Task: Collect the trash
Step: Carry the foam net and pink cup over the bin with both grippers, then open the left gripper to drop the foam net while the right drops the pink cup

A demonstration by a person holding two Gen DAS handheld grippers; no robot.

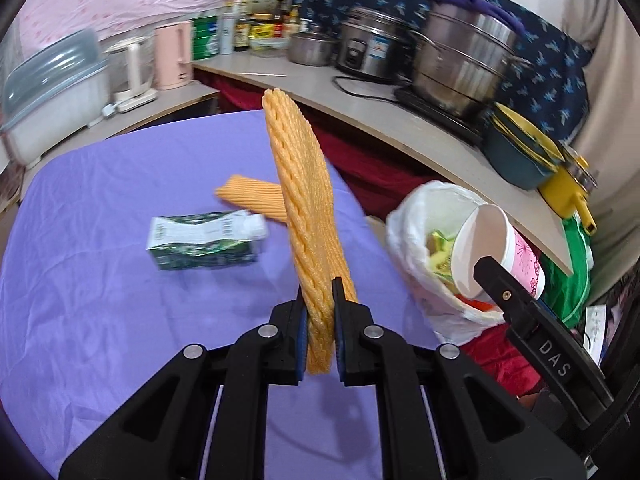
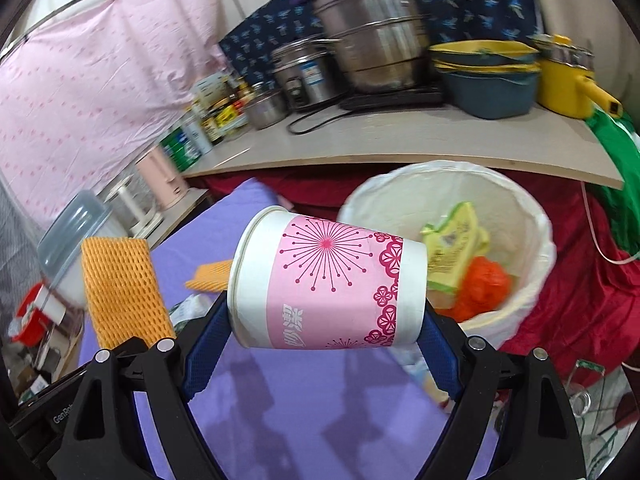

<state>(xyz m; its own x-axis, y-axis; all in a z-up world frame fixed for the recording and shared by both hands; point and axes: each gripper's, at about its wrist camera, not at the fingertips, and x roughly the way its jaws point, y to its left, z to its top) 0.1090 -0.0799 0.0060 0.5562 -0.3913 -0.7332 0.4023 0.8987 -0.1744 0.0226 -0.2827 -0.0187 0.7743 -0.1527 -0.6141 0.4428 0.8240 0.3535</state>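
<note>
Both wrist views close above purple table, facing shelf; bin shared, slightly blurred.

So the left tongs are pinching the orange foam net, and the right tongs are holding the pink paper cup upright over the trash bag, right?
Not quite. The left tongs do pinch the orange foam net, but the right tongs hold the pink paper cup on its side, not upright, near the trash bag. The right wrist view shows it.
</note>
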